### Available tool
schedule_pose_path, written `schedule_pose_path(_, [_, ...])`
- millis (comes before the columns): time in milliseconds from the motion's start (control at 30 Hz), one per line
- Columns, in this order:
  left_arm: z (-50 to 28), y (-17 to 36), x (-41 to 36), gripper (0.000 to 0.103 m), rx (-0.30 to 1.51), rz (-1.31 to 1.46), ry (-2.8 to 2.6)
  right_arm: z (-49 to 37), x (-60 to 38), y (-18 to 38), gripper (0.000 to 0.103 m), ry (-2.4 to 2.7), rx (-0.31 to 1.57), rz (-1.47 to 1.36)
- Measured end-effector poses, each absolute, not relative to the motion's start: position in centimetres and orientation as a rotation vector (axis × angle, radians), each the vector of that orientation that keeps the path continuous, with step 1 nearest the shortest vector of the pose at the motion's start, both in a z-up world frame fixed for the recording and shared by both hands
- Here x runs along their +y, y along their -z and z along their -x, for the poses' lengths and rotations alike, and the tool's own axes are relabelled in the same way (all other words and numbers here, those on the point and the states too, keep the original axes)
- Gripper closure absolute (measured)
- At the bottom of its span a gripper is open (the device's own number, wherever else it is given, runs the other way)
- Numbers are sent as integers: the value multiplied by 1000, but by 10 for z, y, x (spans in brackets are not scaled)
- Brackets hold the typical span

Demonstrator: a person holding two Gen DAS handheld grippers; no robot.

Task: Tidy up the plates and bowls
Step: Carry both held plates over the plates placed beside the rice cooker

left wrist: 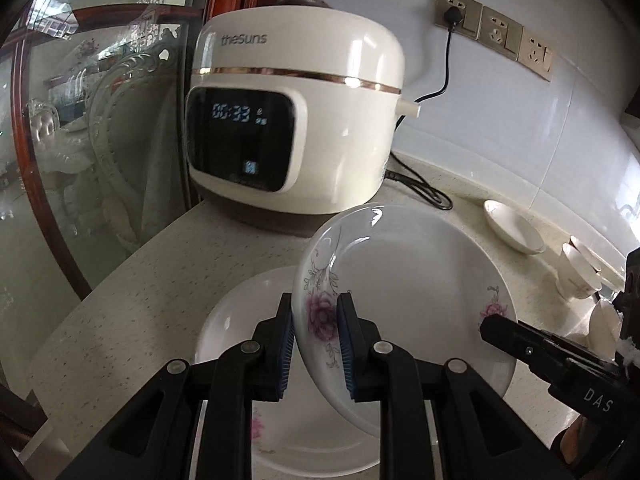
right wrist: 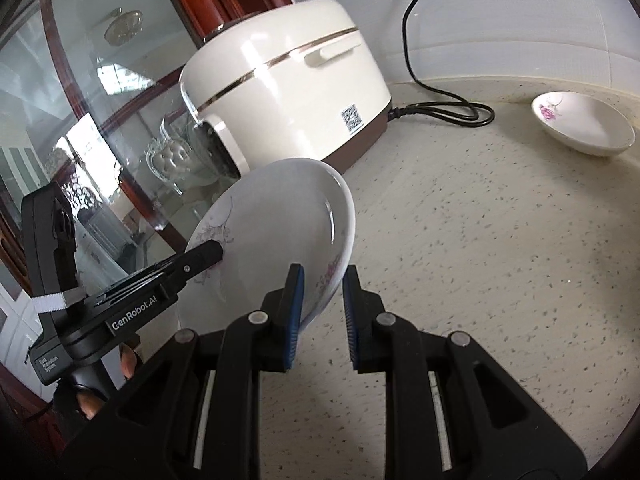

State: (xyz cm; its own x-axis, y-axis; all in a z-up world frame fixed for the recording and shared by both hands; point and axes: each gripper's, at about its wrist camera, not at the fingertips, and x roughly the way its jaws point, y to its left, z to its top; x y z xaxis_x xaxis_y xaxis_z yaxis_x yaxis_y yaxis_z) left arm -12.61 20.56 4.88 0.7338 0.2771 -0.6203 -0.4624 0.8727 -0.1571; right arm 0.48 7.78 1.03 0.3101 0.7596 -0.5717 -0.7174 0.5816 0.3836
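A white plate (left wrist: 400,280) with pink flowers hangs tilted above the counter, held by both grippers. My left gripper (left wrist: 316,304) is shut on its near-left rim, blue pads either side of a flower. My right gripper (left wrist: 492,324) grips the opposite rim. In the right wrist view the same plate (right wrist: 280,216) stands steeply, with my right gripper (right wrist: 322,280) shut on its lower rim and the left gripper (right wrist: 212,254) clamped on the far edge. A second white plate (left wrist: 236,312) lies flat on the counter under the held one.
A cream rice cooker (left wrist: 296,120) stands close behind the plates, its black cord (right wrist: 444,108) trailing along the wall. A small flowered dish (right wrist: 584,124) sits by the wall, and stacked bowls (left wrist: 576,276) stand at the right. A glass door (left wrist: 100,140) borders the counter's left edge.
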Motion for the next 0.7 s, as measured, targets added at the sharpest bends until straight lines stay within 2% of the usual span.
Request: schedule_pose_path(700, [149, -32, 225, 77, 675, 302, -492, 11, 109, -8, 80, -1033, 778, 43])
